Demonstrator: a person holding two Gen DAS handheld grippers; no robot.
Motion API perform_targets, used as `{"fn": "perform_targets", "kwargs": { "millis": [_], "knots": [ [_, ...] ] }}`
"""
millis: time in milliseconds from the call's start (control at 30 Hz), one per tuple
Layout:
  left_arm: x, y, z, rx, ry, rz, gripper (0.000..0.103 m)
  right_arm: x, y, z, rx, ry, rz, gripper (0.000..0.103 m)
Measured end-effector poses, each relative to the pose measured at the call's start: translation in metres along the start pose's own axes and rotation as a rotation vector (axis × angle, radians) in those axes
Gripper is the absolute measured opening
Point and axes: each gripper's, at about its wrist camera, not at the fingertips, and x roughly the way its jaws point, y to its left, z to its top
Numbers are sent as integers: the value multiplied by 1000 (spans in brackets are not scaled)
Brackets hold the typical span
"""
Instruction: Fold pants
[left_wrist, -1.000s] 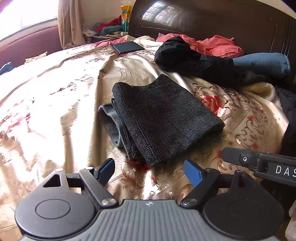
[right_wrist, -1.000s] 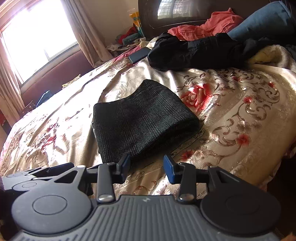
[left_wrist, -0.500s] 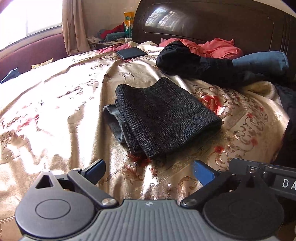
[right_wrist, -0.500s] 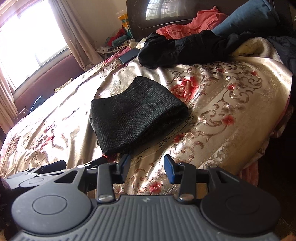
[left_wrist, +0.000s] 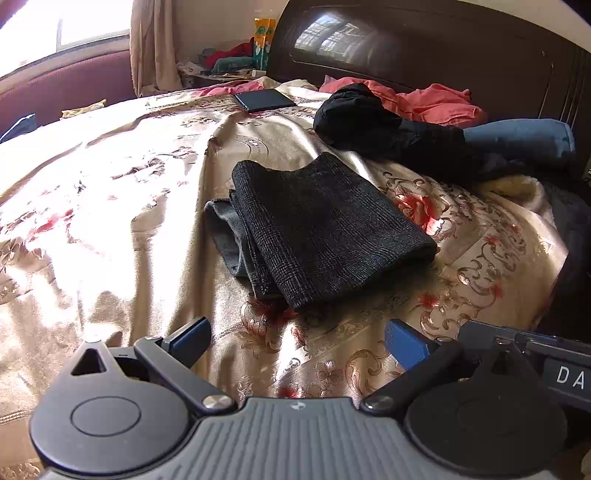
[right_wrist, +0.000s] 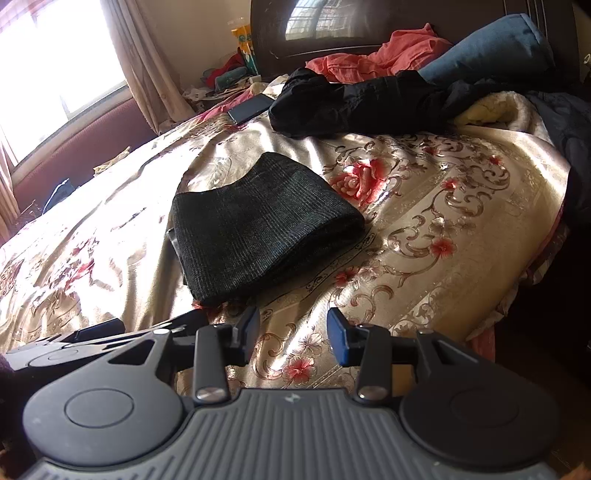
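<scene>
Dark grey checked pants lie folded into a compact stack on the gold floral bedspread; the right wrist view shows the same pants. My left gripper hangs open and wide just in front of the stack, with nothing between its blue fingertips. My right gripper is also open, its jaws partly apart and empty, a short way in front of the stack. The right gripper's body shows at the right edge of the left wrist view.
Behind the pants lie a black garment, a coral cloth, a blue pillow and a dark phone, against the dark headboard. The bed's edge drops off on the right. A window glares at left.
The left jaws have spread wider. Both grippers have drawn back slightly from the folded pants, which lie unmoved.
</scene>
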Motion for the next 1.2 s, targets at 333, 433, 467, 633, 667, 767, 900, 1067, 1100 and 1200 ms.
{"fn": "perform_targets", "kwargs": {
  "millis": [333, 433, 467, 633, 667, 767, 900, 1067, 1100, 1200],
  "knots": [
    [2, -3, -1, 11, 13, 12, 103, 1, 0, -1, -1, 11, -13, 41],
    [2, -3, 0, 4, 12, 19, 103, 1, 0, 0, -2, 9, -18, 41],
    [1, -4, 0, 2, 10, 26, 103, 1, 0, 0, -4, 9, -19, 41],
    [0, -5, -1, -21, 25, 39, 103, 1, -2, 1, -5, 7, -33, 41],
    [0, -5, -2, -17, 22, 38, 103, 1, -2, 0, -4, 8, -35, 41],
    [0, -6, -2, -11, 25, 37, 103, 1, -2, -1, -2, 8, -36, 41],
    [1, -4, -2, -19, 32, 31, 103, 0, -2, -2, -10, 9, -39, 41],
    [2, -1, -2, -31, 38, 27, 103, 0, 1, -4, -22, 13, -41, 41],
    [1, -1, -2, -30, 38, 28, 103, 0, 1, -4, -21, 14, -40, 41],
    [1, -1, -3, -32, 37, 26, 103, 0, 1, -4, -21, 14, -39, 41]
  ]
}}
